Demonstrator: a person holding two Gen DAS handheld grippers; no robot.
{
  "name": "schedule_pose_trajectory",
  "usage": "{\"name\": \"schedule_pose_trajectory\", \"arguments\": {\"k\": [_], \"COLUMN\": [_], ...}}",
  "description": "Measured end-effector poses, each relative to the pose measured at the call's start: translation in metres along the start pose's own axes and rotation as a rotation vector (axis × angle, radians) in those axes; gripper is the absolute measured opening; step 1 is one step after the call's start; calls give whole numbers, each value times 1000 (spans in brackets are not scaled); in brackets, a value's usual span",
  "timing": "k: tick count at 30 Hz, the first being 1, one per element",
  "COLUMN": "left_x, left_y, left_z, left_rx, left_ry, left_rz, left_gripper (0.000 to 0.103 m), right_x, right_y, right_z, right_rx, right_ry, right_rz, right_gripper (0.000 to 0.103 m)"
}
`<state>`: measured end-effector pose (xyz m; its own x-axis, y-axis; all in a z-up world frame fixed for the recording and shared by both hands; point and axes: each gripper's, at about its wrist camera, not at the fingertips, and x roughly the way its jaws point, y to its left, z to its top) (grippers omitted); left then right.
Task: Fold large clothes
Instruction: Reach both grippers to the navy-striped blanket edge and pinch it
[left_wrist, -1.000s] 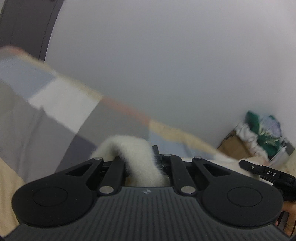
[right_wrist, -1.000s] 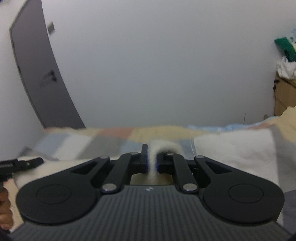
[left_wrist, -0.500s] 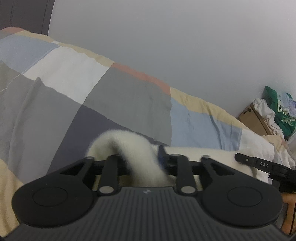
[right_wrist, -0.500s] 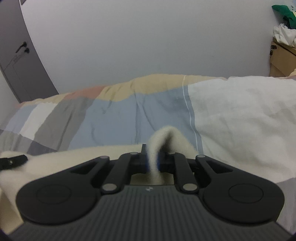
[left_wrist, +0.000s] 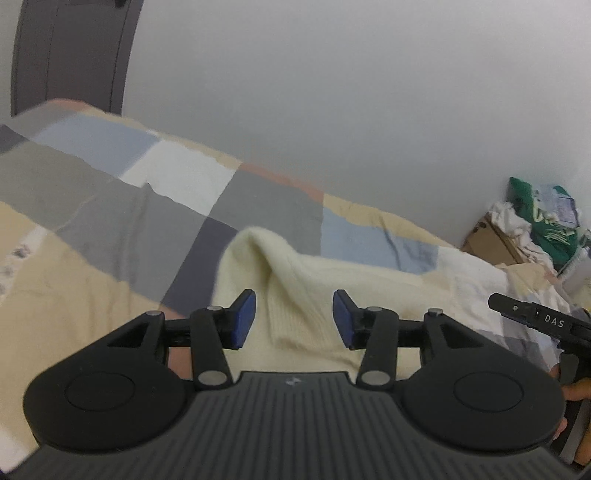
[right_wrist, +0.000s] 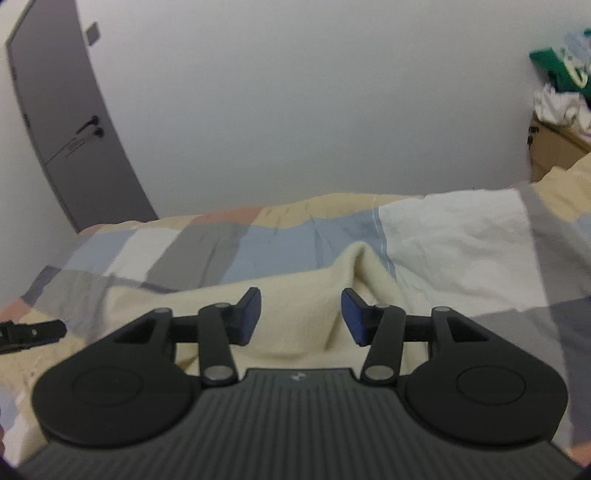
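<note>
A cream fleece garment lies on the bed's patchwork cover, rumpled into a ridge. My left gripper hovers over its near edge with the jaws opening. The blue pads stand apart and do not press the cloth. In the right wrist view the same cream garment spreads below my right gripper, whose jaws are also opening with the fabric loose beneath them. The tip of the right gripper shows at the left view's right edge. The left one's tip shows at the right view's left edge.
A grey door stands at the far left of a white wall. A cardboard box piled with green and white clothes sits at the bed's right end. A hand holds the right tool.
Both grippers were shut on folds of the cream garment and have let go. The jaws spread apart, the cloth dropped onto the bed, and both tools pulled back from it.
</note>
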<state>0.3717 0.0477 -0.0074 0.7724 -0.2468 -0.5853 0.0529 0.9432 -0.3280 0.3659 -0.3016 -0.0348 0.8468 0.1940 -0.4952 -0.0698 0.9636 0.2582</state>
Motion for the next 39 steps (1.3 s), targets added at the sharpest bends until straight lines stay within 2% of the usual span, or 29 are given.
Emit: {"name": "schedule_pose_trajectory", "arguments": {"k": [8,14,17,21,24,26,30,35,37,39], "left_x": [-128,-195,-217,-226,-220,-212,-194,-189,-188,-186], "left_y": [-35,-42,-38,-27,-16,-10,7,30,39,48], "left_z": [-49,-92,-115,-141,-150,-153,-154,-151,-148,-148], "left_rx": [66,74,70,44,33,33,12,-84,-126,-167], "left_ry": [-85,-118,-129,-107,-77,-54,2,3,8,17], "left_rz": [8,14,10,40,48,60,62,110,95,97], "left_gripper": [52,52,52,53,59,63,63,64,64,65], "right_x": [-101,-160,-177,-193,-198,-199,-199,-193,-192,-191], "right_y": [32,40,41,41,36,34,26,17,13,10], "right_z": [-27,-62,-83,-111,-130,-139,-155,-165,-164,-165], "right_rx": [-35,-41,-60,-67,-45,-39,-25,13,25,34], "right_ry": [-39,-44,-40,-29,-18,-9,-16,-10,-17,-29], "right_rz": [46,42,30,13,-4,-30,-55,-75,-92,-114], "right_gripper": [52,52,52,52,52,52,59,59,67,82]}}
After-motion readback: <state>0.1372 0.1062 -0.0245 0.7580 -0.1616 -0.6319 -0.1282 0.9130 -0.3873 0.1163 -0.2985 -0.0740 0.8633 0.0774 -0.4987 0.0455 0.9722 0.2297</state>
